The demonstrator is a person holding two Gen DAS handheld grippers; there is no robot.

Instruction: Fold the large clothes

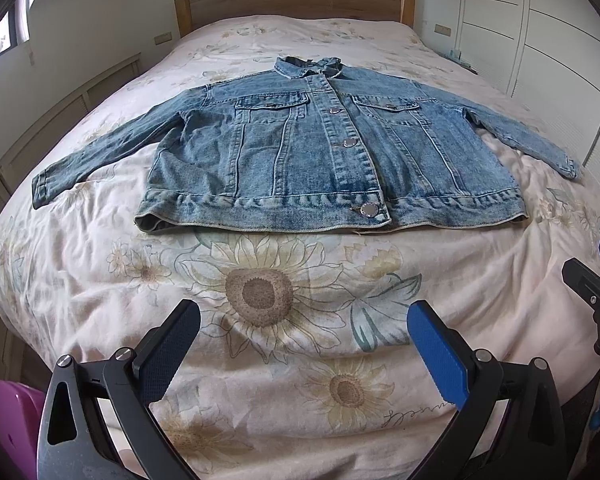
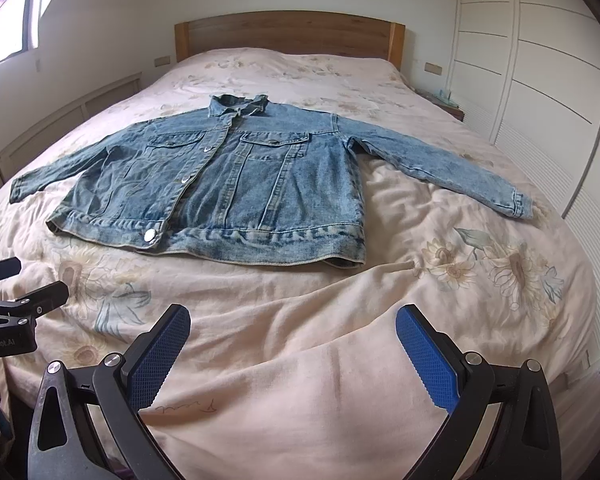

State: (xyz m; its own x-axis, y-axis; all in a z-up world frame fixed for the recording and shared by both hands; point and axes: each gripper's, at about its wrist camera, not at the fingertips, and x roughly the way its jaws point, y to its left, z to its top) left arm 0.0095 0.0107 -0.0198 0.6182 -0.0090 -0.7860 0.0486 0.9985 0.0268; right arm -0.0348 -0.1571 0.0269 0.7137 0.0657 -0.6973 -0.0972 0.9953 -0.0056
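Note:
A blue denim jacket [image 1: 320, 152] lies flat on the bed, front up and buttoned, collar toward the headboard, both sleeves spread out to the sides. In the right wrist view the jacket [image 2: 236, 184] sits left of centre. My left gripper [image 1: 302, 326] hovers open over the quilt, short of the jacket's hem, nothing between its fingers. My right gripper [image 2: 292, 330] is open too, above bare quilt near the foot of the bed. Each gripper shows at the edge of the other's view: the right one [image 1: 596, 276] and the left one [image 2: 20, 284].
The bed carries a cream quilt with a sunflower print [image 1: 260, 292] and has a wooden headboard [image 1: 292, 0]. White wardrobe doors [image 2: 540, 80] run along the right side. A low wooden panel and a window [image 1: 4, 36] are on the left. A purple object [image 1: 12, 412] sits at the lower left.

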